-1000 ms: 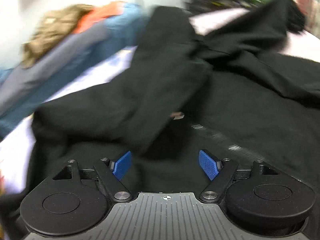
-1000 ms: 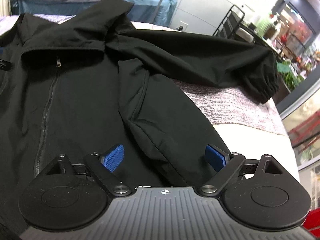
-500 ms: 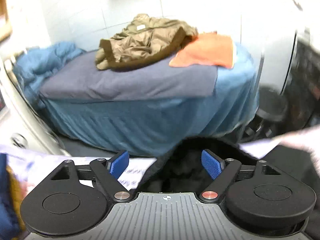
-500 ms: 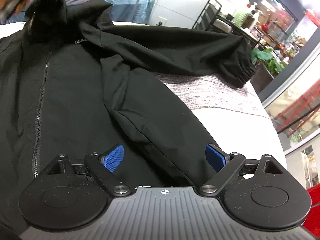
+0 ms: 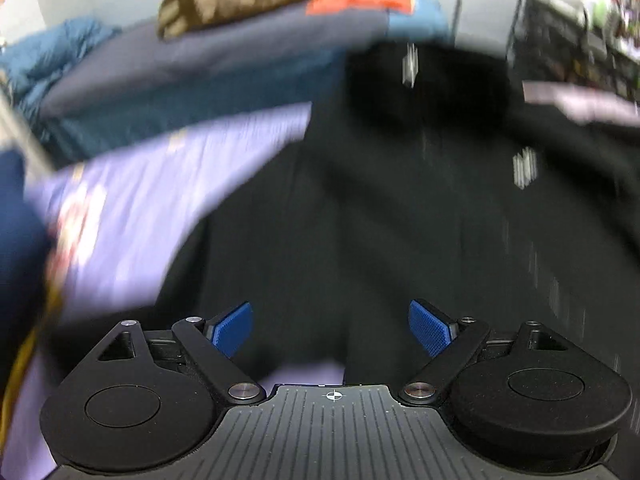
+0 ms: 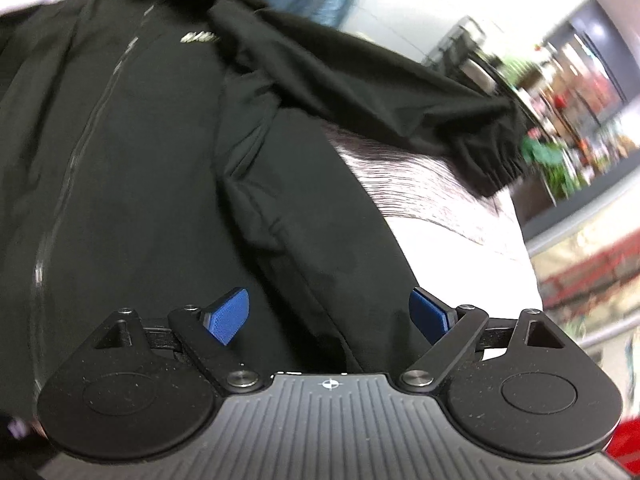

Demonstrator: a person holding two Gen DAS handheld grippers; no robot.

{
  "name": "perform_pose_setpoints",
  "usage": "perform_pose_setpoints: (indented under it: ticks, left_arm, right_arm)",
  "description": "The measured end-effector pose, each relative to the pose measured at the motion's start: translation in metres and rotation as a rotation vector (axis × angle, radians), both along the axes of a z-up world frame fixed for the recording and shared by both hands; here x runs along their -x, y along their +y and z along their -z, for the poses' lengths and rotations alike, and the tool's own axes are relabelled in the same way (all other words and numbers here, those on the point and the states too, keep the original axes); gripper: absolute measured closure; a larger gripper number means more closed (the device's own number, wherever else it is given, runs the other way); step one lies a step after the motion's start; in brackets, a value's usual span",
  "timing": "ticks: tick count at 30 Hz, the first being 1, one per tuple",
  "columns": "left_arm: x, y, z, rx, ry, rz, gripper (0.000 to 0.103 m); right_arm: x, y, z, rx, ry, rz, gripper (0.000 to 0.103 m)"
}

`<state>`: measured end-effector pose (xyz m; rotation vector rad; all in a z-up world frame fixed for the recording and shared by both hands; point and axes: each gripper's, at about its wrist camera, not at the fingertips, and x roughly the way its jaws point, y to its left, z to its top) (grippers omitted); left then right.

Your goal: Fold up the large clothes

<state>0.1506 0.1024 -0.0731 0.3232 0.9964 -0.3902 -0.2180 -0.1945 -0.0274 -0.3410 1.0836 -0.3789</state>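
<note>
Both grippers, left (image 5: 330,330) and right (image 6: 329,316), gape wide and empty over the black jacket (image 6: 152,184), whose outflung sleeve (image 6: 380,92) could crumple if snatched mid-length.

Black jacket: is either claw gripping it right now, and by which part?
Neither. The left claw and right claw both stand open over the black jacket, blue pads clear of the fabric.

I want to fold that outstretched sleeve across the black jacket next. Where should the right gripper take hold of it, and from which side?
Probably the gathered elastic cuff at the sleeve's far end, coming from the open bed side beyond it. It is the thickest, bunched part and lies clear of the black jacket body on the pale bed cover. The right gripper has open jaws and holds nothing.
</note>
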Motion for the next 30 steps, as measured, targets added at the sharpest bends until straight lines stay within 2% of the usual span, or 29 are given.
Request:
perform_pose_setpoints:
  ticks: [2, 3, 4, 5, 7, 9, 13, 15, 17, 18, 20, 21, 22, 24, 26, 28, 30]
  left_arm:
    - [0.039, 0.027, 0.013, -0.043, 0.053, -0.018, 0.0]
    - [0.058, 0.037, 0.016, -0.055, 0.073, -0.021, 0.0]
    - [0.077, 0.047, 0.02, -0.067, 0.092, -0.028, 0.0]
    - [0.09, 0.053, 0.025, -0.074, 0.112, -0.033, 0.0]
    - [0.117, 0.065, 0.029, -0.064, 0.159, -0.048, 0.0]
    - [0.139, 0.072, 0.027, -0.037, 0.189, -0.071, 0.0]
    - [0.168, 0.074, 0.022, -0.004, 0.199, -0.093, 0.0]
    - [0.181, 0.075, 0.023, 0.001, 0.196, -0.106, 0.0]
    - [0.191, 0.078, 0.026, 0.027, 0.204, -0.136, 0.0]
    - [0.194, 0.08, 0.028, 0.043, 0.214, -0.154, 0.0]
    - [0.199, 0.086, 0.031, 0.079, 0.242, -0.188, 0.0]
    - [0.204, 0.085, 0.033, 0.101, 0.252, -0.204, 0.0]
    - [0.209, 0.086, 0.034, 0.123, 0.257, -0.222, 0.0]
    - [0.219, 0.087, 0.035, 0.17, 0.271, -0.244, 0.0]
    - [0.227, 0.085, 0.037, 0.21, 0.283, -0.25, 0.0]
    - [0.234, 0.081, 0.041, 0.261, 0.296, -0.241, 0.0]
    - [0.237, 0.073, 0.048, 0.297, 0.309, -0.227, 0.0]
  right_arm:
    - [0.001, 0.001, 0.009, 0.04, 0.034, -0.047, 0.022]
    - [0.001, 0.0, 0.013, 0.06, 0.048, -0.065, 0.031]
    - [0.0, -0.001, 0.016, 0.076, 0.061, -0.077, 0.046]
    - [-0.001, -0.004, 0.018, 0.086, 0.071, -0.084, 0.053]
    - [-0.005, -0.012, 0.018, 0.059, 0.074, -0.076, 0.075]
    - [-0.012, -0.029, 0.006, -0.056, 0.035, -0.014, 0.094]
    - [-0.009, -0.093, -0.038, -0.392, -0.196, 0.234, 0.097]
    - [0.001, -0.133, -0.055, -0.472, -0.309, 0.366, 0.097]
    - [0.011, -0.175, -0.06, -0.562, -0.385, 0.475, 0.097]
    - [0.014, -0.191, -0.058, -0.577, -0.407, 0.511, 0.097]
    - [0.012, -0.211, -0.047, -0.555, -0.393, 0.564, 0.097]
    - [0.01, -0.216, -0.041, -0.557, -0.38, 0.607, 0.093]
    - [0.009, -0.222, -0.035, -0.58, -0.364, 0.666, 0.08]
    - [0.009, -0.228, -0.024, -0.637, -0.356, 0.721, 0.074]
    - [0.012, -0.225, -0.02, -0.643, -0.376, 0.719, 0.059]
    - [0.017, -0.22, -0.02, -0.609, -0.382, 0.696, 0.03]
    - [0.022, -0.216, -0.026, -0.575, -0.405, 0.63, 0.027]
